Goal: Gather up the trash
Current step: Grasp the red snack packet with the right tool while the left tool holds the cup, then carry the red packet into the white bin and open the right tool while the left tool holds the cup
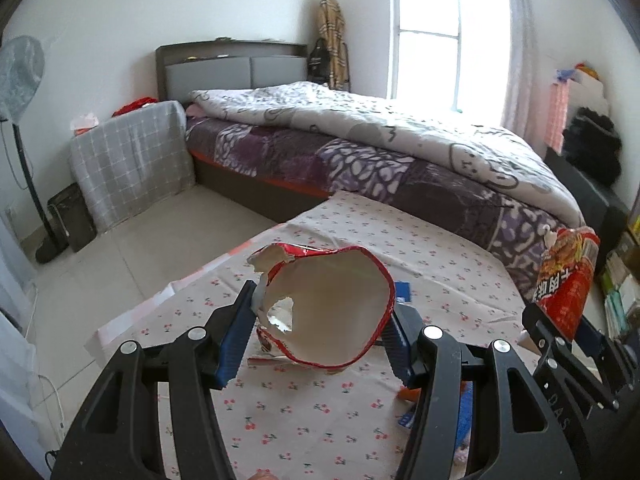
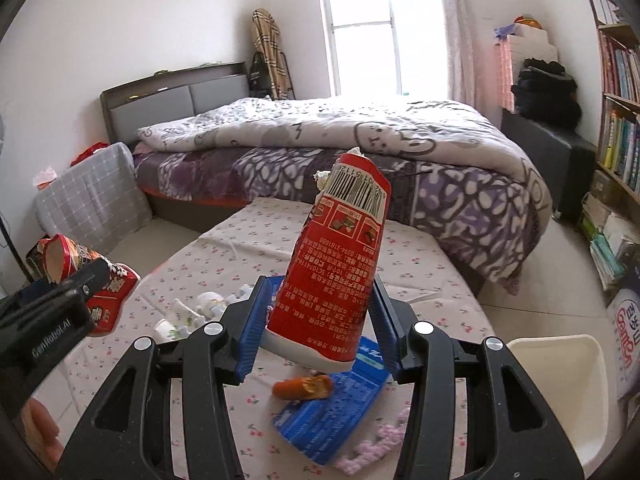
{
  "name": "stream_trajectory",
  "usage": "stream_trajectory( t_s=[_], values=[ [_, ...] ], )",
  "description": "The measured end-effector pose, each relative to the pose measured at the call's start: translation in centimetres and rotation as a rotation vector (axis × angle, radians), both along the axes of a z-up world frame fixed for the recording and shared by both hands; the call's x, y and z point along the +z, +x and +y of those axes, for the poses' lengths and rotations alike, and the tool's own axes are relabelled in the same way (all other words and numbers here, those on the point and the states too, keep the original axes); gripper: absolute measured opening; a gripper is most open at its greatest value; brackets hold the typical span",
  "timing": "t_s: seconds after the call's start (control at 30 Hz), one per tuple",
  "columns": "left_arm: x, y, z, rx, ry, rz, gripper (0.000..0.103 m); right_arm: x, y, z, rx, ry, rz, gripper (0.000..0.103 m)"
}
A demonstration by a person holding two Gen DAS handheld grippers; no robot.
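Note:
In the left wrist view my left gripper (image 1: 322,322) is shut on a torn red snack bag (image 1: 332,304), its white-lined mouth facing the camera, held above the cherry-print table (image 1: 304,416). My right gripper (image 2: 320,304) is shut on an upright red wrapper (image 2: 340,264) with a barcode near its top. The right wrist view shows the left gripper (image 2: 72,292) and its snack bag (image 2: 102,284) at the left edge. On the table (image 2: 224,248) below lie a blue packet (image 2: 340,412), an orange sausage piece (image 2: 302,387) and crumpled white tissues (image 2: 192,312).
A white bin (image 2: 560,392) stands low at the right beside the table. A bed (image 2: 360,152) with a patterned quilt lies beyond the table. A bookshelf (image 2: 620,128) fills the right wall. A covered box (image 1: 128,160) and a fan (image 1: 20,92) stand at the left.

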State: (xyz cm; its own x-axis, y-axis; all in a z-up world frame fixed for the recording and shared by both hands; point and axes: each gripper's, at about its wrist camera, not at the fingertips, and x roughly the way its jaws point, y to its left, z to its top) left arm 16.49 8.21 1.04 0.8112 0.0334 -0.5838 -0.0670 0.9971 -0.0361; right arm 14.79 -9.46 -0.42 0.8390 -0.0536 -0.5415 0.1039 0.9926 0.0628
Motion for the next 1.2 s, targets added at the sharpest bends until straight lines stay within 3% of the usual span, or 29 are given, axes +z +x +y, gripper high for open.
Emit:
stream_trajectory(
  t_s=[0.47, 1.2],
  values=[
    [-0.4, -0.7, -5.5, -0.092, 0.008, 0.005, 0.057, 0.7, -1.6, -4.5, -0.077, -0.016, 0.005, 0.046],
    [-1.9, -2.6, -15.8, -0.276, 0.037, 0.021, 0.057, 0.9, -5.5, -16.1, -0.294, 0.019, 0.079, 0.050]
  ],
)
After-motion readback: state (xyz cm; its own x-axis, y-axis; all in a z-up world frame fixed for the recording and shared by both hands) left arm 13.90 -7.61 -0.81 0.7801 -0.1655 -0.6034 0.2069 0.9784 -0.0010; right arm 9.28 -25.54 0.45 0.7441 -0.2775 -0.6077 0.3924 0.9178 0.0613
